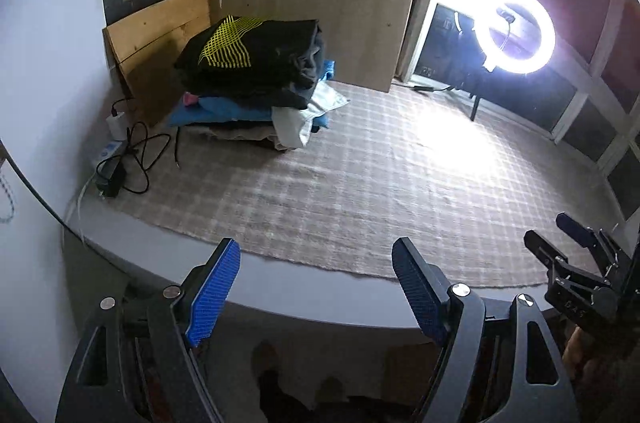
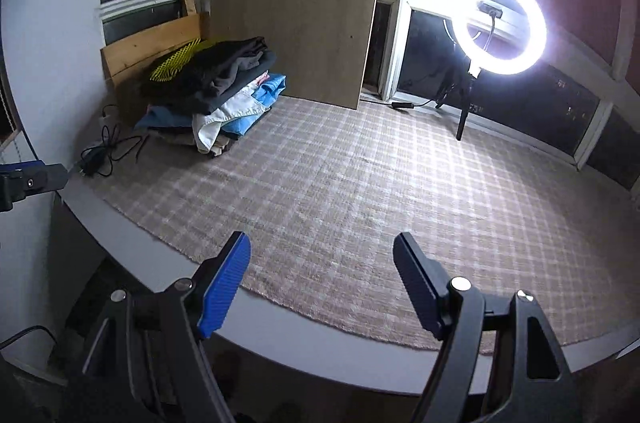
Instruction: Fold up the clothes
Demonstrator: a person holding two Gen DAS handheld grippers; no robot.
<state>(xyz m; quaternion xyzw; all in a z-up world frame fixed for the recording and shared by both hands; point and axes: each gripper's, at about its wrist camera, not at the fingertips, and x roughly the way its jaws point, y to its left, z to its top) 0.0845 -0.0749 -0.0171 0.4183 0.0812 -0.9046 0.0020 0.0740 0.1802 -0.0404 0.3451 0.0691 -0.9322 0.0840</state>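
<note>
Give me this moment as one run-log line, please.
left gripper: open, empty | right gripper: open, empty | clothes pile: stacked far-left, untouched | plaid mat: bare

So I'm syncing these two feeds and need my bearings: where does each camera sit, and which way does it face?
Left wrist: on the left gripper at the table's near edge, facing the pile of clothes and ring light; its open blue pads and the right gripper show.
Right wrist: on the right gripper, same heading; its open pads and a bit of the left gripper show.
Shared: pile, ring light, checked mat.
</note>
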